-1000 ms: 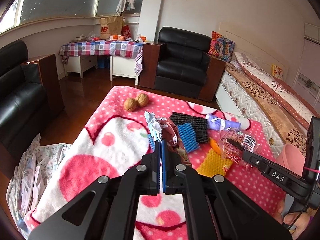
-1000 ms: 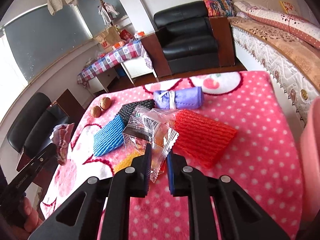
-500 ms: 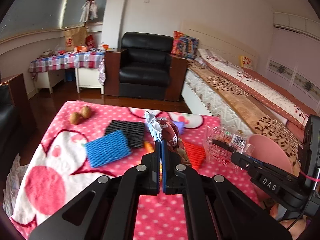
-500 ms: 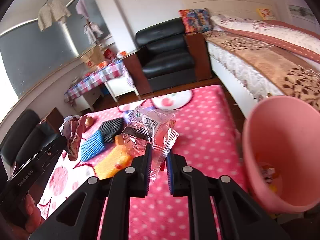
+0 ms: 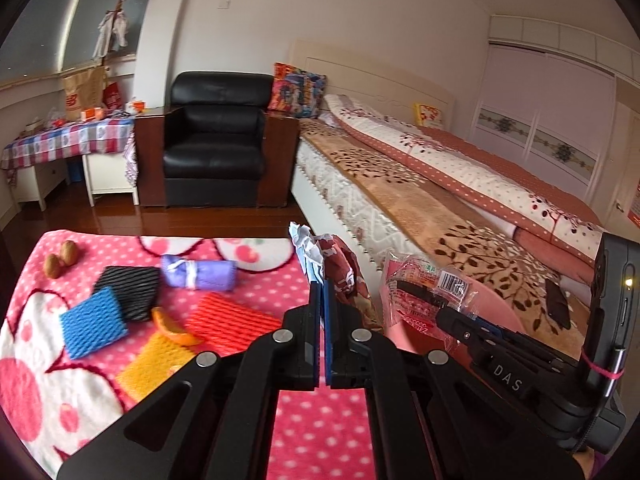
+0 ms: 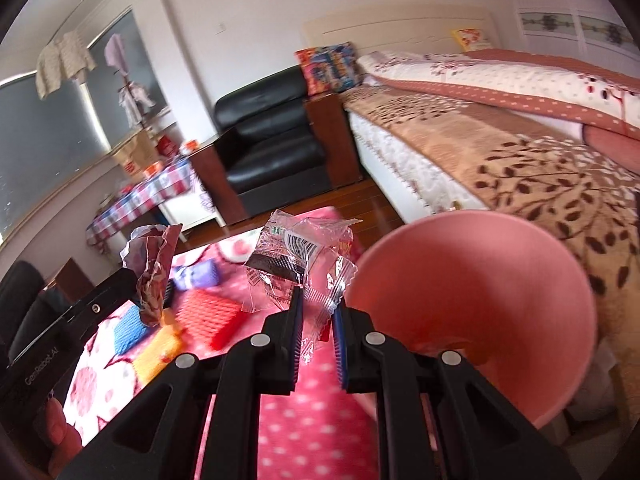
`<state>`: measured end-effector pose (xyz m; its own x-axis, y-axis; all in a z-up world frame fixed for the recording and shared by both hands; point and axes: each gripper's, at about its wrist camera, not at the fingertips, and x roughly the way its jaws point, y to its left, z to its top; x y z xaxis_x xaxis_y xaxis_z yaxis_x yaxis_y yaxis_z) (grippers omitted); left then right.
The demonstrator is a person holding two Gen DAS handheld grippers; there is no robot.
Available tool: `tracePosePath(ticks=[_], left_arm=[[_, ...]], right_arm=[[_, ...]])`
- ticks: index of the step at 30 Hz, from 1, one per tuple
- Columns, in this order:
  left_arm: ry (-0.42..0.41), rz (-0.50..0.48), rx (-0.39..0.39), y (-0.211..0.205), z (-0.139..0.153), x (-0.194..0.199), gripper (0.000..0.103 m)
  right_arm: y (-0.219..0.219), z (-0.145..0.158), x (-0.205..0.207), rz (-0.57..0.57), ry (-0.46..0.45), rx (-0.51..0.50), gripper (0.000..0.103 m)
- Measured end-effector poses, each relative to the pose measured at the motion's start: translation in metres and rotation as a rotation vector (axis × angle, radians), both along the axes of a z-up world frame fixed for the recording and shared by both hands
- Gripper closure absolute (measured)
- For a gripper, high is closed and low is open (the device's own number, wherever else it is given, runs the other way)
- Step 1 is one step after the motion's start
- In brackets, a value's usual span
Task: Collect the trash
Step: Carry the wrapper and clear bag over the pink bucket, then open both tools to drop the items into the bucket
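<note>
- Left gripper [image 5: 322,292]: fingers pressed together on a crumpled brown wrapper [image 5: 340,268] with white and blue paper in it. The wrapper stands upright out of the fingertips, long axis near vertical, above the table's [image 5: 320,432] far right edge.
- Right gripper [image 6: 316,312]: fingers clamped on a clear wrapper [image 6: 300,264] by its lower edge. It fans up and away from the fingertips, barcode at the top, just beside the rim of the pink bin [image 6: 480,280].
- One bin, its open mouth tilted toward the right wrist camera, between table and bed [image 5: 440,184].
- On the table's pink dotted blanket: four foam nets, one each black [image 5: 128,292], blue [image 5: 92,328], red [image 5: 232,320], yellow [image 5: 156,364].
- One orange peel [image 5: 172,328] between the nets.
- One purple roll [image 5: 198,272], lying sideways.
- Two walnuts [image 5: 60,258], touching, at the far left corner.
</note>
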<state>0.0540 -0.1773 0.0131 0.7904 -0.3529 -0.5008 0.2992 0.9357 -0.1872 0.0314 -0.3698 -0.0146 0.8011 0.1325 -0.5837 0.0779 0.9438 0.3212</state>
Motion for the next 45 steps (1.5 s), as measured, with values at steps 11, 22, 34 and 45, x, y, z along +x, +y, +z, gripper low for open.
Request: tracePosePath(ticks=[11,22,34,45], left_arm=[[0.025,-0.142,0.005,-0.066,-0.018,0.007,0.102],[0.082,-0.236,0.055,-0.11,-0.04,0.012,0.102],[0.107,-0.246,0.109,-0.124,-0.049,0.019,0.098],[0.075,-0.25,0.093,-0.115,-0.038,0.014,0.074]], right_arm=[[-0.062,-0.014,-0.012,-0.155,0.048,-0.02,0.09],[-0.091,-0.036,-0.01,-0.206,0.11,-0.008,0.089],[-0.1,-0.049,-0.005,-0.213,0.148,-0.003,0.074],[-0.093,-0.047,-0.008,-0.207,0.141,0.002,0.06]])
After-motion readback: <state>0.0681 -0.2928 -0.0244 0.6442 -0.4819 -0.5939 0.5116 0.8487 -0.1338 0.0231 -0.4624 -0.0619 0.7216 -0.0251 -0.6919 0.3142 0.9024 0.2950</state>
